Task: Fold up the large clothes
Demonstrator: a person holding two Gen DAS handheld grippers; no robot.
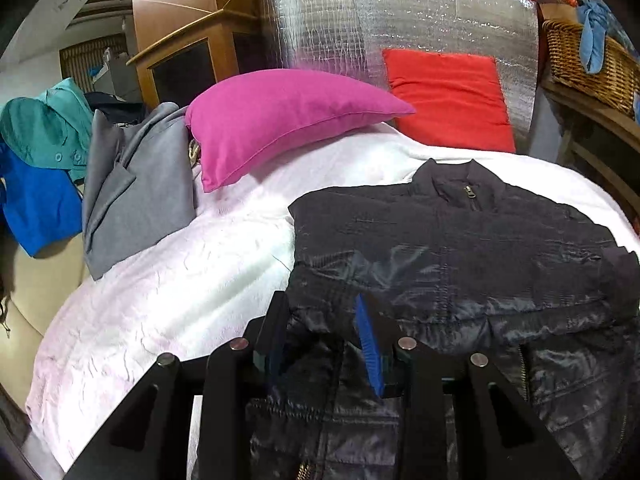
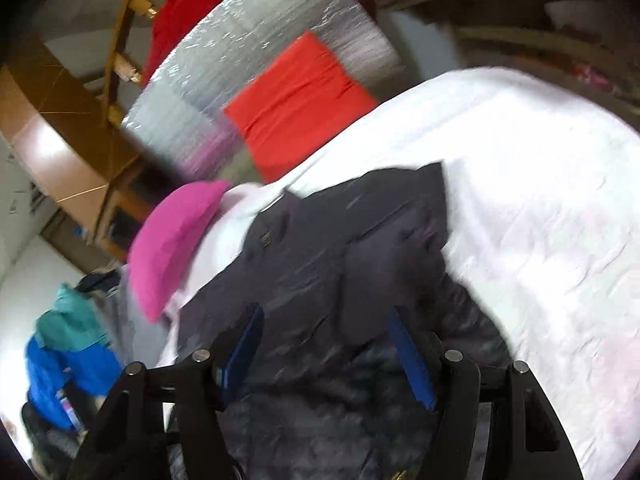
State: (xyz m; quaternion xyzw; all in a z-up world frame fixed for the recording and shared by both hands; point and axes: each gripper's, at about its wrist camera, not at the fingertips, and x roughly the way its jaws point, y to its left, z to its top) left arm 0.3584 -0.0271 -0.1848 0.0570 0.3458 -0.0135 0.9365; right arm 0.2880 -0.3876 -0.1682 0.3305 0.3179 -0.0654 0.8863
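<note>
A dark jacket [image 1: 460,240] lies on a bed covered by a white blanket [image 1: 180,280], collar and zip toward the headboard. Its near part is lifted and bunched in front of the left tongs [image 1: 324,336], which are clenched on a fold of the shiny fabric; the blue pad [image 1: 368,344] of 1 finger presses against it. In the right wrist view, which is blurred, the right tongs [image 2: 328,356] stand spread above the jacket [image 2: 340,248], their 2 blue pads [image 2: 412,360] well apart, with fabric below and between them; whether they touch it I cannot tell. A pink pillow [image 1: 280,120] and a red cushion [image 1: 448,96] sit at the head of the bed against a silver foil sheet [image 1: 380,16]. Grey [image 1: 136,184], teal [image 1: 48,128] and blue [image 1: 36,204] garments lie at the left. A wicker basket [image 1: 592,64] stands at the right.
</note>
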